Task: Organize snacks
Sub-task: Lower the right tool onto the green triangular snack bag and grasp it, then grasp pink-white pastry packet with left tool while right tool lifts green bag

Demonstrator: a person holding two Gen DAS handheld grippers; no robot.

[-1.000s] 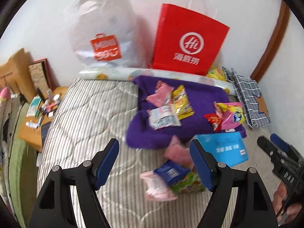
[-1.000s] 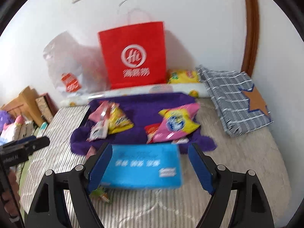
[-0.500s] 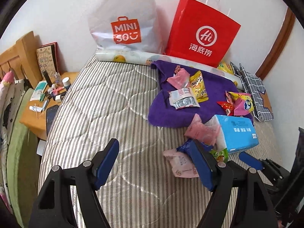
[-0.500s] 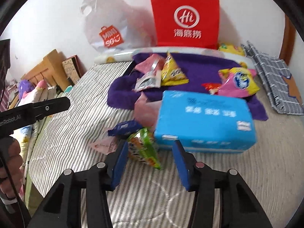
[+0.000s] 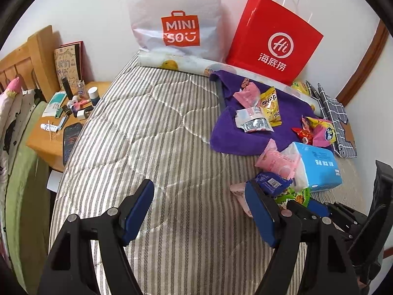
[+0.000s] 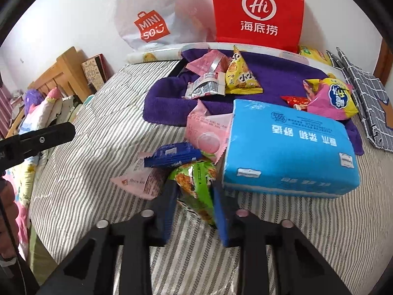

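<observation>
Striped bed [image 5: 152, 132] with snacks piled beside a blue tissue pack [image 6: 289, 147], near a purple towel [image 6: 270, 78]. Right tool [image 6: 194, 196] has just been closing and clamps a green snack packet [image 6: 196, 186] at the pile's front. Left tool [image 5: 200, 204] hangs with its jaws apart over bare bedding.

A home bedroom is showing here: a bed [image 5: 152, 127] in a striped grey quilt is filling the middle, with a wooden headboard [image 5: 22, 59] standing at its left and a small wooden bedside counter [image 5: 73, 113] sitting beside it, crowded with toiletries and a phone [image 5: 71, 135]. Two shopping bags, one white [image 5: 176, 17] and one red [image 5: 272, 41], are leaning against the plain white wall, and snack packets [image 5: 255, 118] are lying on a purple towel [image 5: 245, 132]
</observation>
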